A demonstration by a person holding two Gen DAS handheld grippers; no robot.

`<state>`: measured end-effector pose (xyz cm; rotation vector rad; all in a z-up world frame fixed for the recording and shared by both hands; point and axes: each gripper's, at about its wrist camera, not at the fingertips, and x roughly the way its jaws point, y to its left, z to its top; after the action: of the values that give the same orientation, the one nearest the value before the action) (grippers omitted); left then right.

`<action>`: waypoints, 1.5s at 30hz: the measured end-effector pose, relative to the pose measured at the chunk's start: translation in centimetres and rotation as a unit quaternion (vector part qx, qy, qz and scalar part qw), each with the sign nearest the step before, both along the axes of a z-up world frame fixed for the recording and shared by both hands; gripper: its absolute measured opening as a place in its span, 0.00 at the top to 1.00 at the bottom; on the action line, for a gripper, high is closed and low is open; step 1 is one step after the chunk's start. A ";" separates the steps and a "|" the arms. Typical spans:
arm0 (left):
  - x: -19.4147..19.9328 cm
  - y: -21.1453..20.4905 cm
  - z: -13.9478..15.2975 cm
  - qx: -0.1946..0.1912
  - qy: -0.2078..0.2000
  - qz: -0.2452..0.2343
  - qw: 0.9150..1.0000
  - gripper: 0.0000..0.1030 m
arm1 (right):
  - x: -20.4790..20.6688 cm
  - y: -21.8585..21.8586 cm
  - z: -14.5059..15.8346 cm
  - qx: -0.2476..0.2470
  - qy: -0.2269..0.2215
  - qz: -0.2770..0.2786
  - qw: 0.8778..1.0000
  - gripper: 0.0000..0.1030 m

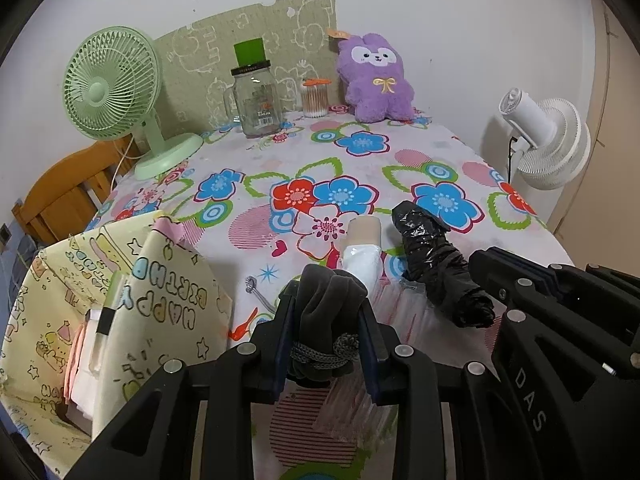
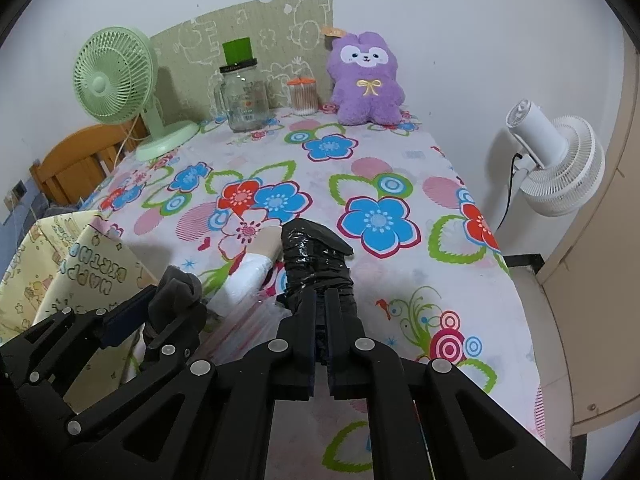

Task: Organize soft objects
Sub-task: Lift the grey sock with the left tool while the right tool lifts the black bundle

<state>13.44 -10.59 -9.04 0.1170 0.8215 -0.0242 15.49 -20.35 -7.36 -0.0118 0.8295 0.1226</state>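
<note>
My left gripper (image 1: pixel 326 304) is shut on a dark grey drawstring pouch (image 1: pixel 332 292), which bulges up between the fingers, its cord knotted lower down. My right gripper (image 2: pixel 321 295) is shut on the near end of a crumpled black plastic bag roll (image 2: pixel 314 248) that slants away over the table. In the left wrist view the right gripper (image 1: pixel 480 264) enters from the right with the black roll (image 1: pixel 432 252). A white bag roll with a beige core (image 1: pixel 362 248) lies between the two. A yellow "Happy Birthday" gift bag (image 1: pixel 160 300) stands open at the left. A purple plush (image 1: pixel 376 76) sits at the back.
The table wears a floral cloth (image 1: pixel 360 148). At the back stand a green fan (image 1: pixel 112 92), a glass jar (image 1: pixel 256 100) and a cotton swab tub (image 1: pixel 316 98). A white fan (image 1: pixel 548 140) stands off the right edge, a wooden chair (image 1: pixel 68 188) off the left. Clear plastic (image 1: pixel 400 300) lies under the rolls.
</note>
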 end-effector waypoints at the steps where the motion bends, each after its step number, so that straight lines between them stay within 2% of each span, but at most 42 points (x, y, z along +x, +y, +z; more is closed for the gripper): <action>1: 0.1 0.0 -0.1 0.000 0.002 0.000 1.000 0.71 | 0.2 0.0 -0.1 -0.002 0.003 0.000 1.000 0.93; 13: 1.2 0.3 -1.1 0.001 0.014 0.005 1.000 0.71 | 2.3 0.7 -1.5 -0.015 0.022 0.005 1.000 0.93; 23: 1.7 0.4 -1.2 -0.004 0.015 0.003 1.000 0.71 | 3.2 1.1 -1.7 -0.030 0.010 0.001 0.999 0.92; 25: 1.9 0.5 -1.2 -0.004 0.016 0.003 1.000 0.71 | 3.4 1.0 -1.8 -0.023 0.001 0.004 1.000 0.93; 28: 1.9 0.4 -1.3 -0.003 0.016 0.003 1.000 0.71 | 3.8 0.9 -2.2 -0.008 0.011 0.011 1.000 0.91; 30: 1.9 0.4 -1.3 -0.001 0.015 0.003 1.000 0.71 | 3.9 1.0 -2.3 -0.012 0.015 0.008 1.000 0.76; 32: 2.0 0.5 -1.4 -0.002 0.016 0.003 1.000 0.71 | 3.9 0.9 -2.3 -0.021 0.008 -0.003 1.000 0.27; 33: 2.0 0.4 -1.4 -0.002 0.015 0.003 1.000 0.71 | 3.7 0.9 -2.1 -0.025 -0.001 -0.008 1.000 0.22; 35: 2.1 0.6 -1.3 -0.003 0.016 0.004 1.000 0.71 | 3.5 1.1 -1.9 -0.029 -0.013 -0.004 0.999 0.22; 42: 2.1 0.3 -1.5 0.003 0.015 0.002 1.000 0.71 | 4.0 0.8 -2.5 0.002 0.007 0.010 1.000 0.24; 45: 2.1 0.2 -1.6 0.005 0.015 0.001 1.000 0.71 | 4.2 0.9 -2.8 0.022 0.020 0.020 0.999 0.36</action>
<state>15.51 -10.41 -10.66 0.1261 0.8522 -0.0191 19.70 -19.50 -10.20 0.0162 0.8675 0.1800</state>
